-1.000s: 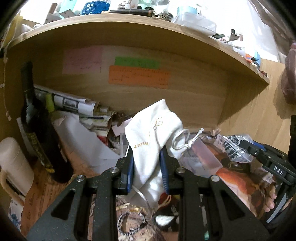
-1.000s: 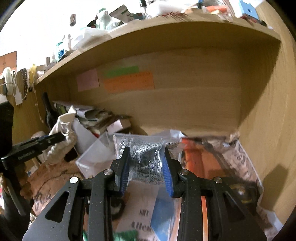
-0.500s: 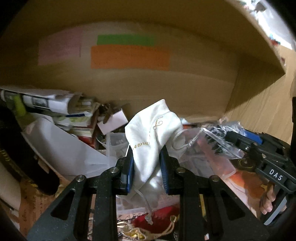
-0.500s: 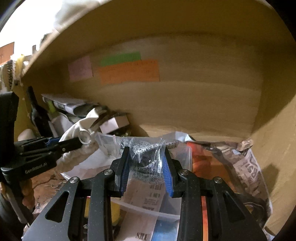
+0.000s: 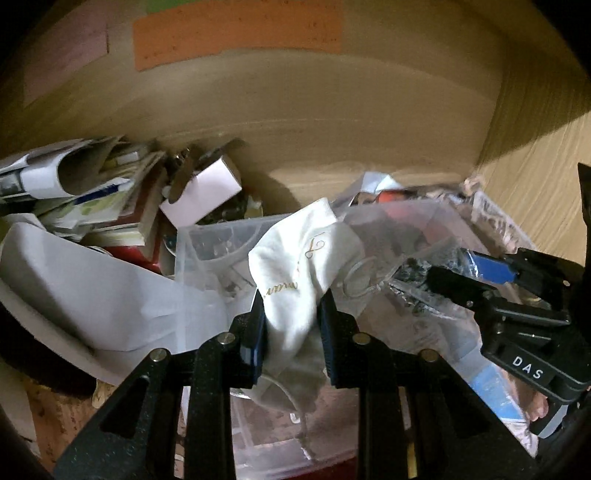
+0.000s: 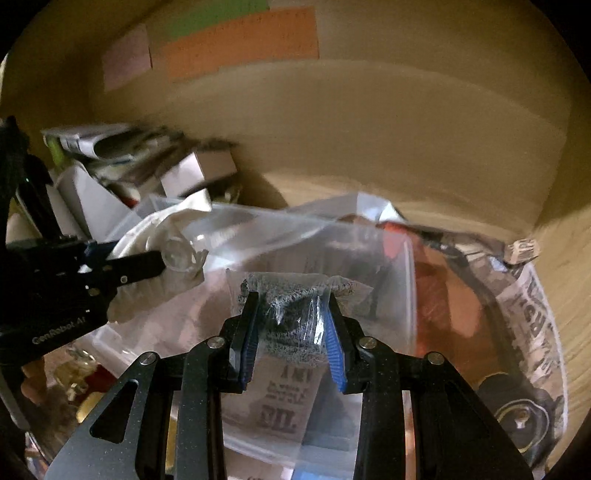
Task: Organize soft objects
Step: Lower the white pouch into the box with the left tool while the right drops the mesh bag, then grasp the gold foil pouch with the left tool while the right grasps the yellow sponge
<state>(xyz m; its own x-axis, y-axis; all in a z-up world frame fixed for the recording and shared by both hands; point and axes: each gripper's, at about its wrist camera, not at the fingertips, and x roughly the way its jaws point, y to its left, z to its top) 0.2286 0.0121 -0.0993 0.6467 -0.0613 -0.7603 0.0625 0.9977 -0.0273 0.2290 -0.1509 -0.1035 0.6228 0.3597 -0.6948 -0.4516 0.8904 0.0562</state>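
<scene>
My left gripper (image 5: 291,310) is shut on a white cloth drawstring pouch (image 5: 303,266) with gold lettering, held above a clear plastic bin (image 5: 207,243). My right gripper (image 6: 291,314) is shut on a clear plastic bag holding grey-black speckled fabric (image 6: 291,325), over the same bin (image 6: 147,343). The right gripper also shows at the right of the left wrist view (image 5: 476,277), close beside the pouch. The left gripper shows at the left of the right wrist view (image 6: 122,266), with the pouch (image 6: 166,229) in it.
We are deep inside a wooden shelf cubby with an orange label (image 5: 236,33) on the back wall. Stacked papers and books (image 5: 85,195) and a small white box (image 5: 203,188) lie at left. Crumpled newspaper (image 6: 532,332) lies at right by the side wall.
Both grippers have moved forward and down into the cubby with their loads, coming over the clear bin. The shelf top and the dark bottle have left view.
</scene>
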